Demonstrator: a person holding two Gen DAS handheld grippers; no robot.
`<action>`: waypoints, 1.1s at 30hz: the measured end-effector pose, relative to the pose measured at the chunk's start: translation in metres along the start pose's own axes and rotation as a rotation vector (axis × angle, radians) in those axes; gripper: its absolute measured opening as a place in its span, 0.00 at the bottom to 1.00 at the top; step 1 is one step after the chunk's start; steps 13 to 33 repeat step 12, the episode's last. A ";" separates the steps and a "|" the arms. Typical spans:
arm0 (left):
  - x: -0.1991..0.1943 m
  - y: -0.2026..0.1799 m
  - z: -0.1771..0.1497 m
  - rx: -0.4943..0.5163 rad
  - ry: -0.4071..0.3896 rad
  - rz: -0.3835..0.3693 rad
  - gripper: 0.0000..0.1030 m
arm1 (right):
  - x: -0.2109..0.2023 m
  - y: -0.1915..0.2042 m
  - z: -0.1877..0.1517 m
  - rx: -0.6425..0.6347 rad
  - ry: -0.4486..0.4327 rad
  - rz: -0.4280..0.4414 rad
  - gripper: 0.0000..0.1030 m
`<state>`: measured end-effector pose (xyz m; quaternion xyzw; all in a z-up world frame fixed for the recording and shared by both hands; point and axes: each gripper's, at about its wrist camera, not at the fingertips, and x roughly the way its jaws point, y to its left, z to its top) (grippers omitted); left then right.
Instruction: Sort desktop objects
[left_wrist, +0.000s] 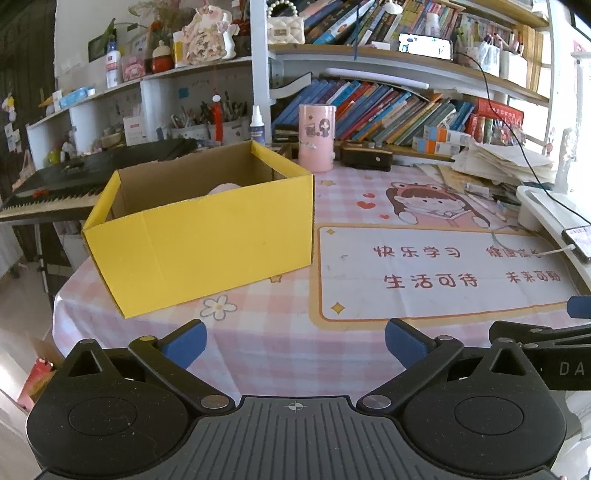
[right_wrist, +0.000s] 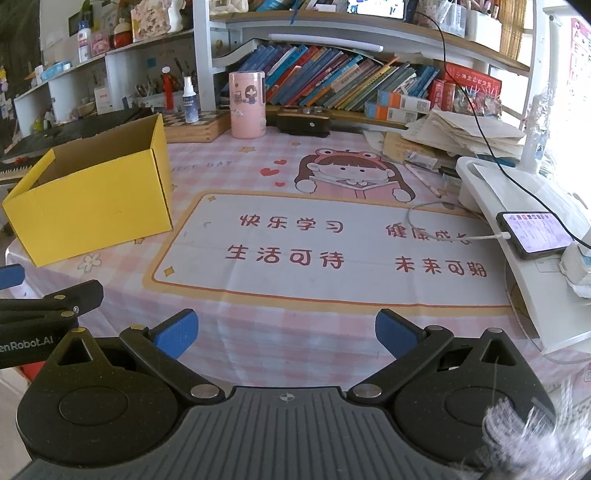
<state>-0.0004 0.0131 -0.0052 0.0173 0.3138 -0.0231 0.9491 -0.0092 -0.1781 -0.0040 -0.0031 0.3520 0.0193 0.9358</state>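
Both grippers hover low over the near edge of a desk covered by a pink checked mat, side by side. The left gripper (left_wrist: 295, 341) has its blue-padded fingers spread wide with nothing between them; the right gripper (right_wrist: 286, 330) is equally wide and empty.

A yellow box (left_wrist: 207, 236), open at the top, stands near the desk's left edge, probably the sorting bin.

The next pick looks best made among the loose items at the right edge: a pen (right_wrist: 423, 179), a phone (right_wrist: 533, 234) on a white stand with its cable attached. Approach low, close squarely across the item's narrow side, and avoid the cable.

Only a pale rounded shape (left_wrist: 225, 187) peeps above the box's wall; what it is cannot be made out. The papers (right_wrist: 461, 133) at the far right corner hide whatever lies beneath.
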 end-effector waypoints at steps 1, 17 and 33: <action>0.000 0.001 0.000 -0.005 0.001 0.000 1.00 | 0.000 0.001 0.000 -0.001 0.001 -0.001 1.00; 0.003 0.009 0.000 -0.035 0.003 0.018 1.00 | 0.006 0.004 0.000 -0.011 0.020 0.006 1.00; 0.003 0.009 0.000 -0.035 0.003 0.018 1.00 | 0.006 0.004 0.000 -0.011 0.020 0.006 1.00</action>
